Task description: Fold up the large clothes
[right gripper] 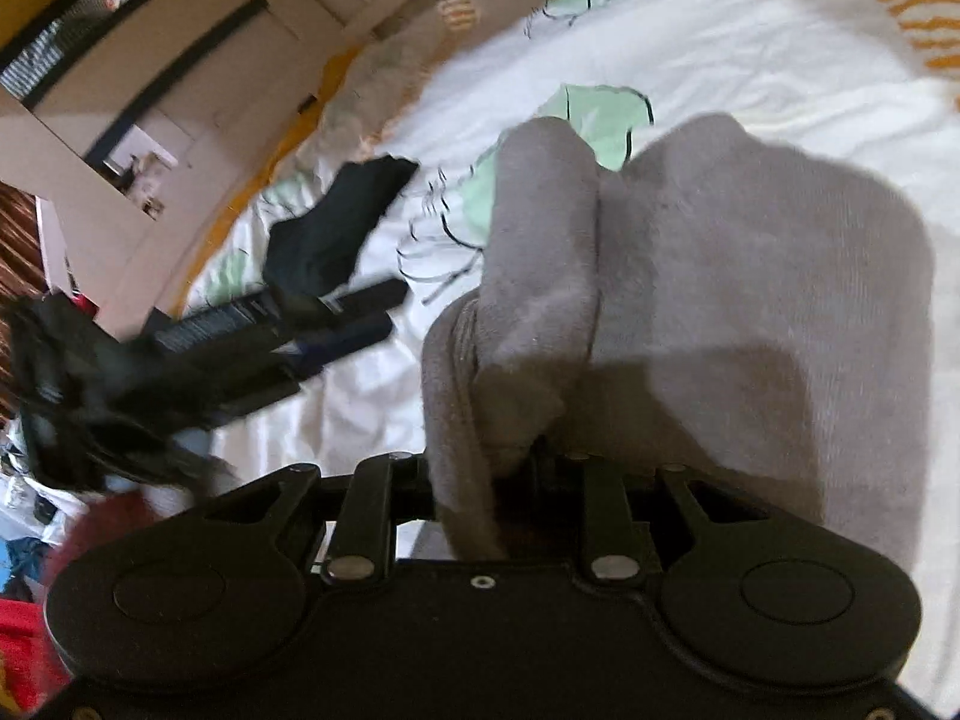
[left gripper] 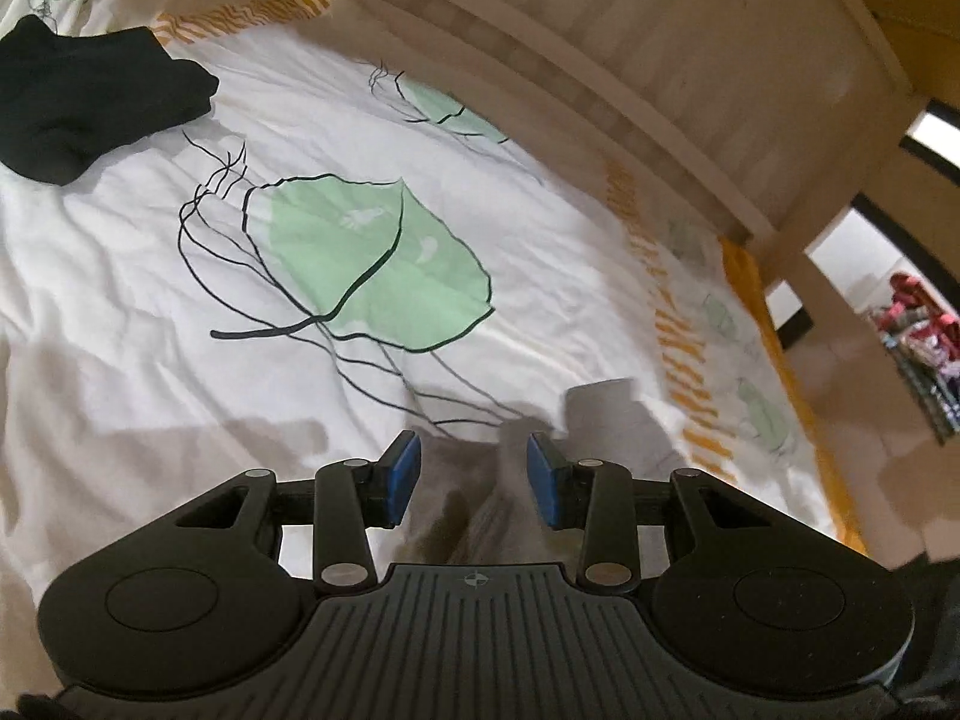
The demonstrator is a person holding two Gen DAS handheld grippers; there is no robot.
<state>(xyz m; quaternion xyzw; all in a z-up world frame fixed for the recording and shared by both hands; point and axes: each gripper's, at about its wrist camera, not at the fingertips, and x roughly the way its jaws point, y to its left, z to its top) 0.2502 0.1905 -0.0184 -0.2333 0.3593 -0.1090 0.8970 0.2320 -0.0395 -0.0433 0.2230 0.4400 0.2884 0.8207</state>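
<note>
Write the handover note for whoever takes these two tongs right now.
Left tongs: open, empty, above the white leaf-print bedspread.
Right tongs: shut on the soft grey knit garment, which hangs bunched from them over the bed.
A dark black folded garment lies apart, farther up the bed; it looks finished.
Left to do: spread the grey piece flat, take a free edge with the left tongs, and fold.

Right claw (right gripper: 528,462) tips buried under grey garment (right gripper: 690,300), closure not readable; garment's lower right edge cut by frame; left claw (right gripper: 336,312) smeared by motion blur in right wrist view; black garment (left gripper: 90,96) clipped at left edge; clutter (left gripper: 918,336) beyond bed (left gripper: 120,312) too small to identify.
</note>
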